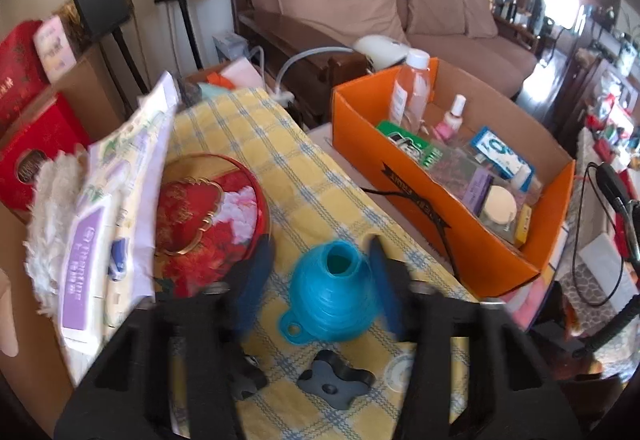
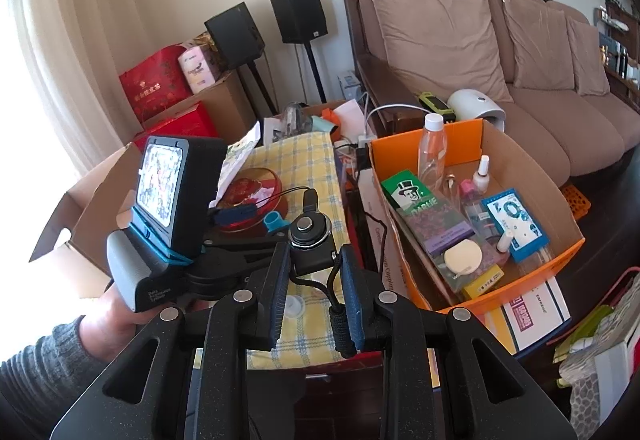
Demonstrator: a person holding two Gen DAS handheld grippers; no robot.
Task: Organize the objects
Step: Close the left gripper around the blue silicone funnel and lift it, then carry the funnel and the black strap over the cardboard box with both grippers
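A blue collapsible funnel point(image 1: 334, 292) stands on the yellow checked cloth point(image 1: 316, 196), spout up. My left gripper point(image 1: 320, 268) is open, its blue fingers on either side of the funnel, not clearly touching it. An orange cardboard box point(image 1: 436, 200) to the right holds bottles, packets and a round compact. In the right wrist view my right gripper point(image 2: 316, 288) is open and empty, held above the near end of the table, behind the left gripper's body point(image 2: 224, 236). The funnel's spout point(image 2: 274, 221) peeks out there, and the orange box point(image 2: 520, 276) lies to the right.
A red round tin point(image 1: 208, 212) and a wipes packet point(image 1: 108, 208) lie left of the funnel. A black cross-shaped knob point(image 1: 334, 384) lies in front of it. An open brown carton point(image 2: 92, 200) stands at the left, a sofa point(image 2: 480, 72) behind.
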